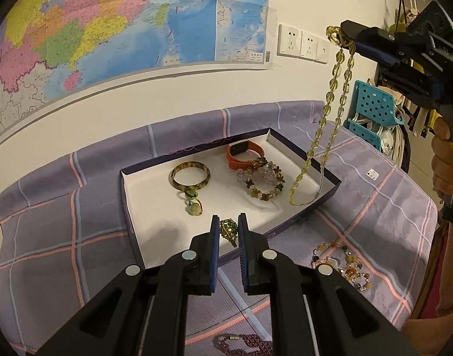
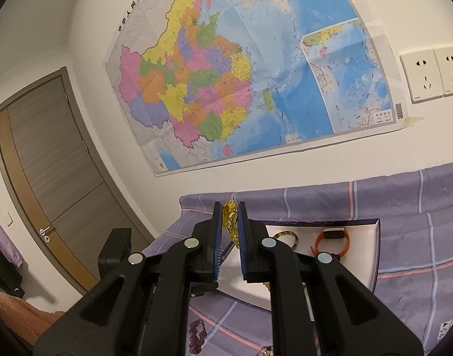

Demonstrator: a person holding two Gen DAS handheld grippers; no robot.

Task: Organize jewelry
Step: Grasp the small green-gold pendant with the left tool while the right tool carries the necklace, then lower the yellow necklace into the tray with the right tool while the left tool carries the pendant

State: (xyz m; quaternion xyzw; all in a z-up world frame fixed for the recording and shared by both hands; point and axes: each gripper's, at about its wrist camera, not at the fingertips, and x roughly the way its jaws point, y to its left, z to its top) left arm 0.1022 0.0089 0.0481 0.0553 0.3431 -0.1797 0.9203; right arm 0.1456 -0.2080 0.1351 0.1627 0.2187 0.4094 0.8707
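A shallow white-lined box sits on the purple checked cloth. In it lie a mottled bangle, an orange watch band, a beaded flower bracelet and a green pendant. My left gripper is shut on a green beaded brooch above the box's near edge. My right gripper is shut on a yellow bead necklace, held high; its loop hangs down over the box's right corner. In the right wrist view the beads show between the pads.
A multicolour bead necklace lies on the cloth right of the box, and a dark purple bead strand near the front edge. A wall map and sockets are behind. Teal baskets stand at far right. A door is left.
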